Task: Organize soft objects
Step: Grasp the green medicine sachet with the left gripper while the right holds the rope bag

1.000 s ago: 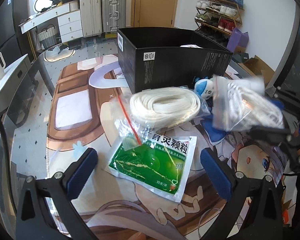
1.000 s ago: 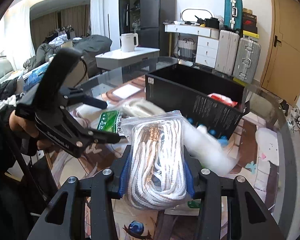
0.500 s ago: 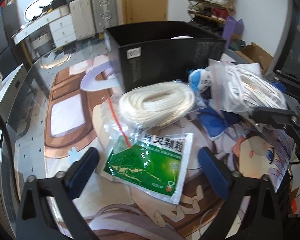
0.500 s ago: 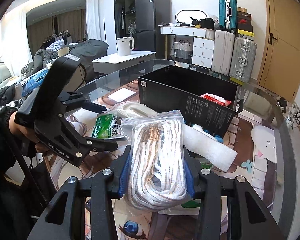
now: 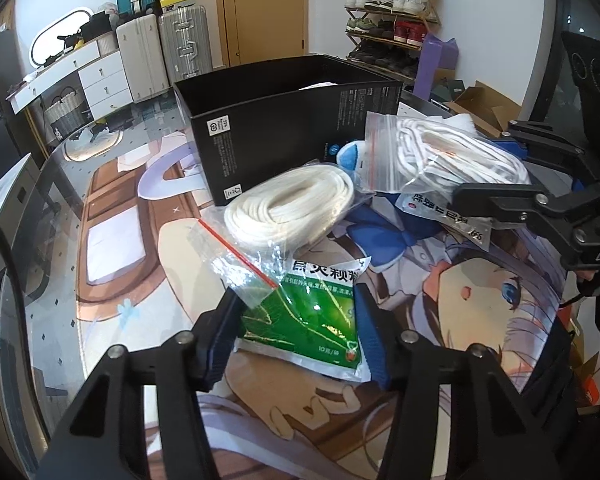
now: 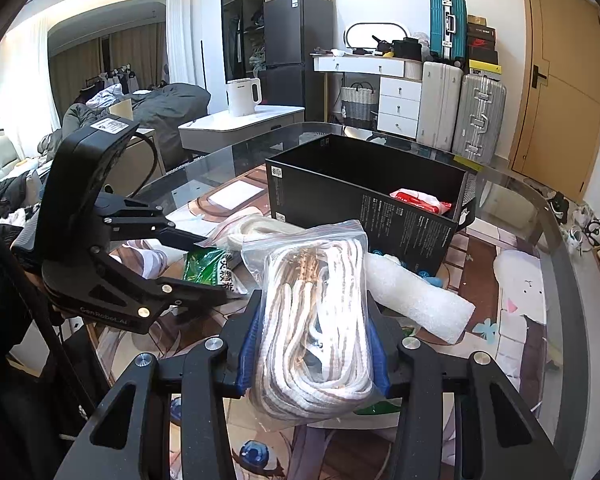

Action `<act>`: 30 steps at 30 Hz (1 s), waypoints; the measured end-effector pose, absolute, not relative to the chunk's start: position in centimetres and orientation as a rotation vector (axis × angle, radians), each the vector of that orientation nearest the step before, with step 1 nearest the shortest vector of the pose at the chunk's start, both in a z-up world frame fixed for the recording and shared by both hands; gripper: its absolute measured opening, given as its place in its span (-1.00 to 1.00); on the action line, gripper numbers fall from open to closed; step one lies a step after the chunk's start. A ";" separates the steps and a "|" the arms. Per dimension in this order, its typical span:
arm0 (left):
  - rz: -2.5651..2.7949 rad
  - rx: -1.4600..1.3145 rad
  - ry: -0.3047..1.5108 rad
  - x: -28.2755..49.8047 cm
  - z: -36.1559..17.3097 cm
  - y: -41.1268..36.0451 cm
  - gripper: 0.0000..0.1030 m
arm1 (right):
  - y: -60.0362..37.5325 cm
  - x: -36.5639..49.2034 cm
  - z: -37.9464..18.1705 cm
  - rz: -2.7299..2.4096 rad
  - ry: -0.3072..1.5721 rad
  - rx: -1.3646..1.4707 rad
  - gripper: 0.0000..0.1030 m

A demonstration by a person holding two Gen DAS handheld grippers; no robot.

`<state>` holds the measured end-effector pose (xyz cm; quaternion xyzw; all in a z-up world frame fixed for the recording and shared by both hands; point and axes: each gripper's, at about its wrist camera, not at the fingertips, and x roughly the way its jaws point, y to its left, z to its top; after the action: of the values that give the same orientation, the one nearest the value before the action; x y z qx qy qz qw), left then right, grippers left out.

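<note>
Left tool (image 5: pixel 296 336) closing around green packet (image 5: pixel 308 320); right tool (image 6: pixel 314 344) grips bagged rope (image 6: pixel 316 320).

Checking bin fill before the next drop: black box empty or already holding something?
Not empty. The right wrist view shows a red-and-white packet inside the open-topped black box, at its right end. The rest of its floor is hidden.
</note>
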<state>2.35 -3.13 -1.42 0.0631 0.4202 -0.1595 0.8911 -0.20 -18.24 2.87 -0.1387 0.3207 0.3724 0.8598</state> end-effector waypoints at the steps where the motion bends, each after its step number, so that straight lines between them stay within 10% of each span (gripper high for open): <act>1: -0.333 0.129 0.872 2.2 -1.4 -3.1 0.01 | -18.2 -0.2 2.9 0.782 0.673 -0.291 -0.12; 30: -0.385 0.035 0.800 -3.0 0.3 -3.9 0.00 | -19.1 -0.1 3.4 0.755 0.630 -0.244 -0.12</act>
<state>-2.96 -3.86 0.33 0.0168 0.3871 -0.1862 0.9029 -0.12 -19.10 3.41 -0.1168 0.3019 0.3617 0.8743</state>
